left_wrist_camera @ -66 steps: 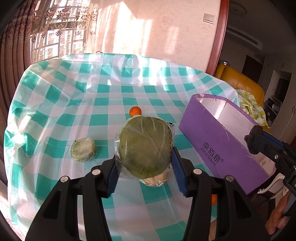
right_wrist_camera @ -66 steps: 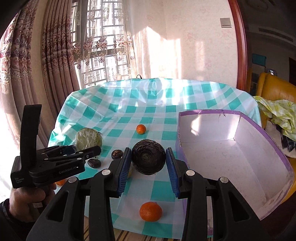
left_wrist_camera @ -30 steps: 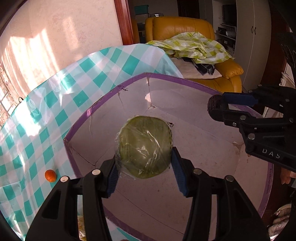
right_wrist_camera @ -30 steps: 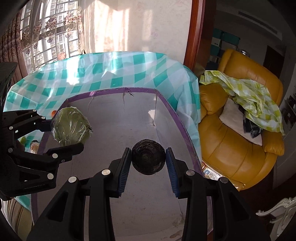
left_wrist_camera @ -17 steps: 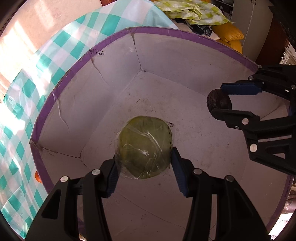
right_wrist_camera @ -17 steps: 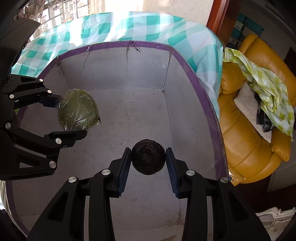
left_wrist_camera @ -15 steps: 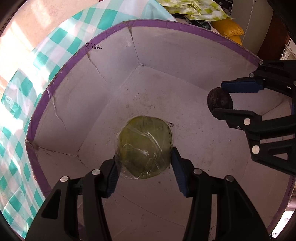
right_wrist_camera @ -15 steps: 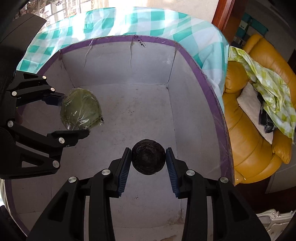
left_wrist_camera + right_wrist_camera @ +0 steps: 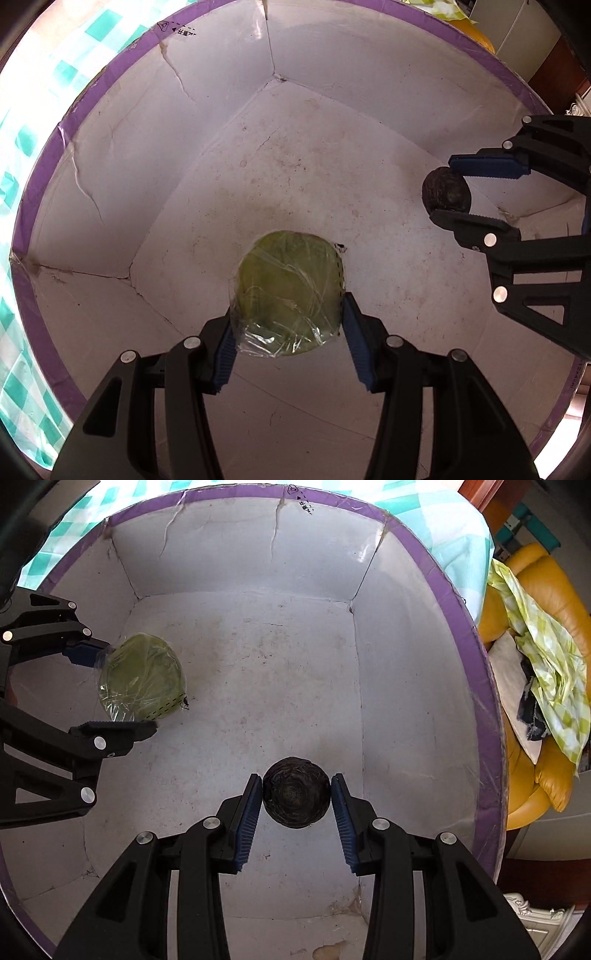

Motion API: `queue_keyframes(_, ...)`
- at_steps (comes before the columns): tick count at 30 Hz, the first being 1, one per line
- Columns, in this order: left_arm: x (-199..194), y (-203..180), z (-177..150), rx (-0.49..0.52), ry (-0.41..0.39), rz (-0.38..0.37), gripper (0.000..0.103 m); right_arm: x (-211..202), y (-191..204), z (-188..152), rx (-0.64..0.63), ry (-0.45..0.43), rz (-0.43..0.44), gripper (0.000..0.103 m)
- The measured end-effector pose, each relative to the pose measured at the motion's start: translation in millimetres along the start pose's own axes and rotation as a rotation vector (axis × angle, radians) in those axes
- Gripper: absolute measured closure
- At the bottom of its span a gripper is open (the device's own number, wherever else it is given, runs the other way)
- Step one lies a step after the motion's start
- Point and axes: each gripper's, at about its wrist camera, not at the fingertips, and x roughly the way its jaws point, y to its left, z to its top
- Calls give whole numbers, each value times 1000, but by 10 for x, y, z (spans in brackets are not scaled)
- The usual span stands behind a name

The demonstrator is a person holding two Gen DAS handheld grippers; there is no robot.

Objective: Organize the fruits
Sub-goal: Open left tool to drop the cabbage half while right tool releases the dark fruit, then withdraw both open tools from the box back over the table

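My left gripper (image 9: 290,321) is shut on a green round fruit wrapped in clear film (image 9: 290,291), hanging low inside the purple box (image 9: 44,350). The same green fruit (image 9: 142,677) and left gripper (image 9: 110,688) show at the left of the right wrist view. My right gripper (image 9: 295,797) is shut on a dark, rough round fruit (image 9: 295,792), also down inside the box (image 9: 487,709). That dark fruit (image 9: 445,194) and right gripper (image 9: 458,192) appear at the right of the left wrist view. Both grippers point steeply down at the white box floor.
The box stands on a teal and white checked tablecloth (image 9: 436,513). A yellow sofa (image 9: 550,602) with a green checked cloth (image 9: 546,653) lies beyond the box's right wall. The white box floor (image 9: 258,664) lies between the two held fruits.
Both grippers have sunk deeper into the box and tilted further down, each still holding its fruit. The box walls now fill both views.
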Motion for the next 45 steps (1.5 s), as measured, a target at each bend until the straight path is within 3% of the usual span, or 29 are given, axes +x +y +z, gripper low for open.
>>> queue_keyframes(5,-3,-9,-20,13,11,-6,51,35,40,-10,-14,31,1,63)
queue_keyframes(10,3,66,116,19,4,-32,46,11,38,3,-10,26,18,50)
queue_keyframes(16,-61,125,155,1,-36,-61,43,-25,22,-4,8,5,37,49)
queue_keyframes(18,-125,150,158,-8,-84,-78,38,-69,12,-17,21,-22,55,47)
queue_keyframes(20,-217,178,158,-23,-149,-88,24,-120,-2,-37,35,-56,59,47)
queue_keyframes(28,-477,154,-62,-56,-391,-82,21,-319,-121,-107,81,-218,42,45)
queue_keyframes(32,-601,-9,-269,-36,-513,-51,7,-380,-172,-114,86,-274,59,33)
queue_keyframes(33,-644,-2,-315,-40,-538,-38,6,-421,-184,-123,99,-298,35,18)
queue_keyframes(34,-679,9,-358,-51,-567,-22,5,-487,-208,-145,118,-337,18,15)
queue_keyframes(35,-709,34,-391,-65,-593,-9,4,-427,-216,-156,124,-335,10,4)
queue_keyframes(39,-912,80,-574,-111,-682,62,3,-577,-336,-245,196,-431,37,5)
queue_keyframes(45,-1186,144,-903,-190,-776,77,3,-712,-368,-358,243,-527,22,5)
